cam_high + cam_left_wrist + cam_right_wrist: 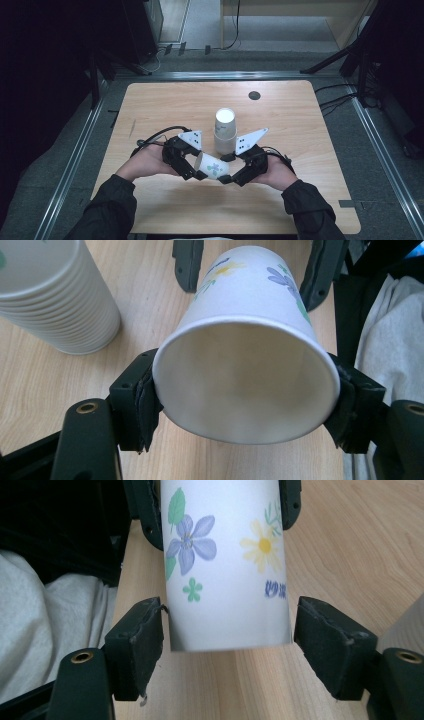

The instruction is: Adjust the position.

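1. A white flower-printed paper cup (pixel 212 166) lies sideways between both grippers, above the light wooden table (pixel 160 105), just before a white cup stack (pixel 225 131)
2. The left gripper (pixel 246 400) clamps its rim end; the right gripper (pixel 227 640) brackets the base, jaws apart
3. Light, thin-walled and crushable, it likely wants gentle pressure near the stiffer rim

Matt paper cup (pixel 245 375), wood-grain table (pixel 165 107)
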`<state>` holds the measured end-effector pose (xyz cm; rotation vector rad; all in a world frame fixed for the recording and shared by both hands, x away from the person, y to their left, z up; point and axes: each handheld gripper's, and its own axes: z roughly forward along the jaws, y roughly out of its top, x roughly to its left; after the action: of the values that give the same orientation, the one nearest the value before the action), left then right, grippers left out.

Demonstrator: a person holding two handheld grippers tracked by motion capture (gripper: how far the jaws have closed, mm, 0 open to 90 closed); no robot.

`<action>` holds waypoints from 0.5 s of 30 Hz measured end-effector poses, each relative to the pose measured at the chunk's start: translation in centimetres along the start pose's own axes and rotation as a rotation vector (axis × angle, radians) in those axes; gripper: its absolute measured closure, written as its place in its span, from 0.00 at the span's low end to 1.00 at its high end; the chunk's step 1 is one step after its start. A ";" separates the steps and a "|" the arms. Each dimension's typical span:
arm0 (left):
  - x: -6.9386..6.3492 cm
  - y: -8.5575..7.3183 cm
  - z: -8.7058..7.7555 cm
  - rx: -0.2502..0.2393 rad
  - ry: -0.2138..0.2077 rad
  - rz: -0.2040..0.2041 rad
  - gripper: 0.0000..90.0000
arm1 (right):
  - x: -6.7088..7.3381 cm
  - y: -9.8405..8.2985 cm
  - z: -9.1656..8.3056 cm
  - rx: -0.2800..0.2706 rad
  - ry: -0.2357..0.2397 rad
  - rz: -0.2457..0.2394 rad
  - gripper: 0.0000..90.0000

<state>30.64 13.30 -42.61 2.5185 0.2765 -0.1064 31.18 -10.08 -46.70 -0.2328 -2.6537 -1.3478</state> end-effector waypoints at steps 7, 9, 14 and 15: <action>-0.3 0.2 0.9 0.035 0.000 0.022 0.30 | 0.0 0.0 1.1 0.027 0.018 -0.002 0.32; -0.3 0.3 1.1 0.042 -0.003 0.026 0.30 | 0.1 0.1 1.3 0.030 0.024 -0.005 0.33; -0.3 0.2 1.3 0.043 -0.012 0.026 0.30 | 0.2 0.1 1.4 0.051 0.030 -0.011 0.39; -0.3 0.2 1.3 0.041 -0.013 0.027 0.30 | 0.2 0.1 1.4 0.056 0.029 -0.012 0.39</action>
<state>30.33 12.32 -43.53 2.5607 0.2371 -0.1191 30.94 -8.83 -47.39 -0.1891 -2.6681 -1.2687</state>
